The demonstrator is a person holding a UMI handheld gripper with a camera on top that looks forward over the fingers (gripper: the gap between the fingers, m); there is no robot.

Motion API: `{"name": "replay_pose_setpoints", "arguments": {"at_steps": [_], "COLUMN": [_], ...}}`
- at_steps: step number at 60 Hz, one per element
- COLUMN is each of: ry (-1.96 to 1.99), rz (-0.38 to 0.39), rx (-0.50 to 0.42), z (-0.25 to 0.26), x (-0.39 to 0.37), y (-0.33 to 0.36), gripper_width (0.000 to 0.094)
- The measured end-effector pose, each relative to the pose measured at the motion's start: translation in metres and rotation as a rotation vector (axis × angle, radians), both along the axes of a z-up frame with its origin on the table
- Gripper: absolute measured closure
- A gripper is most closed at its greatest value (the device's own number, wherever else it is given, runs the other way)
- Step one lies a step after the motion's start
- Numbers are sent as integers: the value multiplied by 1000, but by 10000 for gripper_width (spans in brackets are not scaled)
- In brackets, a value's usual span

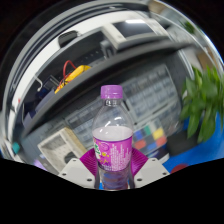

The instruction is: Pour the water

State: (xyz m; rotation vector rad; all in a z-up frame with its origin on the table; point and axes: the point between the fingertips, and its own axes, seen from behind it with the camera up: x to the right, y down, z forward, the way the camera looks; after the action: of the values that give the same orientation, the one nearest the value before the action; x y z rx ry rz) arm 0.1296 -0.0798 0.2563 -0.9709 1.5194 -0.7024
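Note:
A clear water bottle (pixel 113 130) with a purple cap (pixel 111 92) and a purple label stands upright between my gripper's fingers. My gripper (pixel 112 168) is shut on the bottle, with the magenta pads (pixel 88 164) pressing on its lower body from both sides. The bottle seems to be held up in the air, with the room tilted behind it. The bottle's base is hidden below the fingers.
A green plant (pixel 203 100) is to the right. A white keyboard-like device (pixel 60 145) lies to the left of the bottle. A colourful patterned surface (pixel 152 135) and a blue mat (pixel 195 158) lie to the right. Shelves with clutter (pixel 90 60) are behind.

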Motion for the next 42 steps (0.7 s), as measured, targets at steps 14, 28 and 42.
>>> {"name": "replay_pose_setpoints", "arguments": {"at_steps": [14, 28, 42], "ry": [-19, 78, 76], "rz": [-120, -146, -121], "rx": [-391, -447, -464], "z": [-8, -87, -156], "x": [9, 18, 18], "y": [-108, -164, -168], "gripper_width": [535, 536, 520]}}
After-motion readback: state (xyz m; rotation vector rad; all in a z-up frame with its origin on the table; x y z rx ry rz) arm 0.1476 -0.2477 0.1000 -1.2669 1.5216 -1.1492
